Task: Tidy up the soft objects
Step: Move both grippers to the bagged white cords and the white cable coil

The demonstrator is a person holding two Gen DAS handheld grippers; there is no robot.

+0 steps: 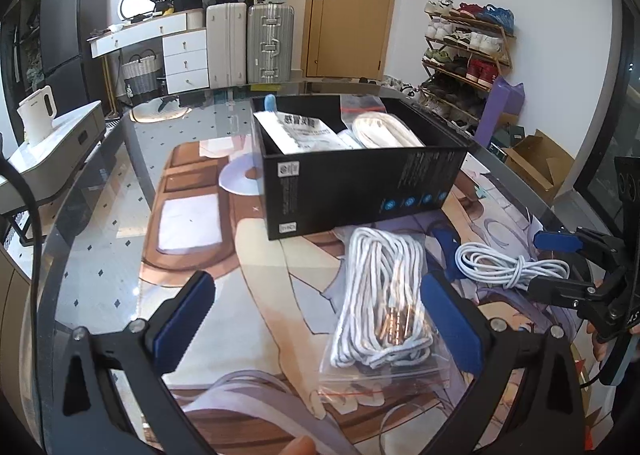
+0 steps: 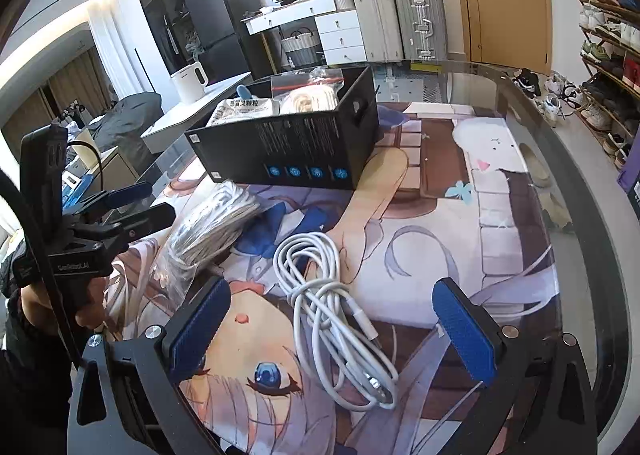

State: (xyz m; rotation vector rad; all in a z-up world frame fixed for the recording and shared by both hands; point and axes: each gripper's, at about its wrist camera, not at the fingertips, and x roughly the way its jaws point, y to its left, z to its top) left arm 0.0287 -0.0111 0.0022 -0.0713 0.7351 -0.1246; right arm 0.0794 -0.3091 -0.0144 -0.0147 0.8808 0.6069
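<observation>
The black box stands on the glass worktop, on a mat printed with a cartoon figure. Its side carries small print too fine to read, a row of round blue icons and square stickers at the corners. Inside lie a white packet with Chinese characters that I cannot make out, a bag of cream cord with a red zip strip, and something blue at the far wall.

In front of the box, a clear zip bag of white cord with copper tips rests on the mat, near the left tool, whose blue pads are spread wide and grip nothing. The bag lies close to that tool's right pad, partly between the two.

Right of the bag, a loose white cable lies coiled on the mat. The right tool is likewise released, its pads on either side of the cable without touching it.

The right wrist view shows the left tool's body from the side, with writing that seems to read "GenRobot.AI", and a hand on its handle. The left wrist view alone shows a shoe rack.

Both views show suitcases, a white dresser and a wooden door beyond the worktop; a white kettle stands on a side counter.
</observation>
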